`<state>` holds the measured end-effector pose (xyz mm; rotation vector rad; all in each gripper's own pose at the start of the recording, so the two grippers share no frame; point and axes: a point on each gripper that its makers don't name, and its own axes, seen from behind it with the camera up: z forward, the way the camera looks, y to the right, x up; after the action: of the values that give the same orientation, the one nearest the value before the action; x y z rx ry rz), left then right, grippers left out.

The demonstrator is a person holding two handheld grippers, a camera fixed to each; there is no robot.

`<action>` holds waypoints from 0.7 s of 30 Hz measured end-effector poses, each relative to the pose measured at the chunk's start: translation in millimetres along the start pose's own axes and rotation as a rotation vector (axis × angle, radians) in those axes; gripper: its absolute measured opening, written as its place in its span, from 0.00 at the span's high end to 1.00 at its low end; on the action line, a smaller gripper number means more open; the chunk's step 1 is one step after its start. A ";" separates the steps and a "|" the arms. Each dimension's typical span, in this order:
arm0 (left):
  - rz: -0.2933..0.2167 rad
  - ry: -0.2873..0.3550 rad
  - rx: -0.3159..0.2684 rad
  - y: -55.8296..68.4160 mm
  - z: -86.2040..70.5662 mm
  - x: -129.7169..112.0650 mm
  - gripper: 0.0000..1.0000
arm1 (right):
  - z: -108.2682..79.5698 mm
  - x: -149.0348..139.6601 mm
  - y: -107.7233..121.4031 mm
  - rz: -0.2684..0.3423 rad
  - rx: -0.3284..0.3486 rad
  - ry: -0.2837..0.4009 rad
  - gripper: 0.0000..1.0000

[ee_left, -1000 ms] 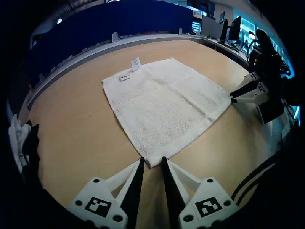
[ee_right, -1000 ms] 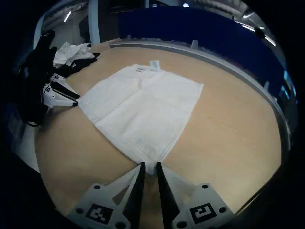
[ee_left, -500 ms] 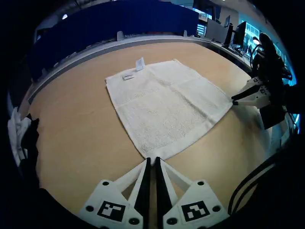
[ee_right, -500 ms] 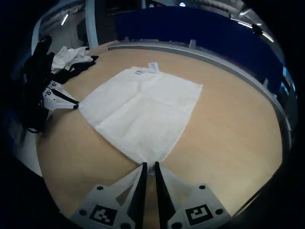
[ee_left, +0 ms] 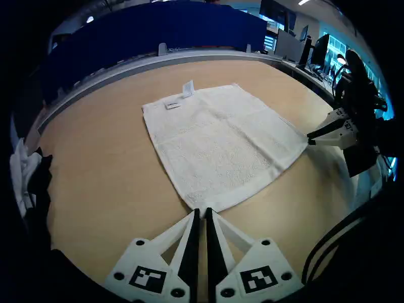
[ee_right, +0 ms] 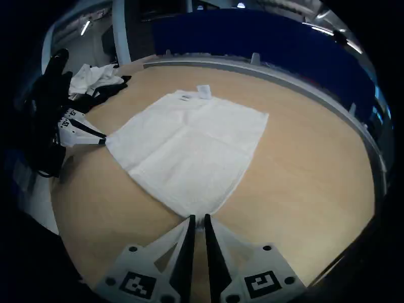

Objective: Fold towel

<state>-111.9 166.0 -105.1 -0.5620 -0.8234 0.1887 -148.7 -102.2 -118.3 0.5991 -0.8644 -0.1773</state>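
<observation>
A white towel (ee_left: 219, 141) lies spread flat on the wooden table (ee_left: 101, 161), with a small label at its far edge. My left gripper (ee_left: 200, 213) is shut on the towel's near corner. In the right gripper view the same towel (ee_right: 189, 146) lies flat, and my right gripper (ee_right: 198, 218) is shut on its other near corner. Each gripper shows in the other's view: the right gripper (ee_left: 310, 139) pinches its corner at the right, the left gripper (ee_right: 103, 140) pinches its corner at the left.
A blue partition (ee_left: 151, 30) runs along the table's far edge. A heap of white and black clothes (ee_right: 96, 78) lies at the table's far left corner. Monitors (ee_left: 298, 43) stand behind the table's right side.
Both grippers closed on the towel's corners; the left one narrowed most. The towel's two held corners have lifted slightly and the cloth has drawn a little tauter.
</observation>
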 end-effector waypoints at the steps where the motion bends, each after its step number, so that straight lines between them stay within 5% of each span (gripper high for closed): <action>1: 0.001 0.000 0.000 0.1 0.4 -0.1 0.91 | 0.2 -0.3 0.3 0.000 -0.001 -0.002 0.87; 21: -0.039 0.023 -0.017 4.7 -18.7 17.1 0.91 | -22.4 21.9 -0.2 -0.003 0.002 0.023 0.87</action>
<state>-86.3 168.8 -106.9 -0.5625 -0.8139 0.1395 -117.6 -101.2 -115.0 0.6033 -0.8418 -0.1717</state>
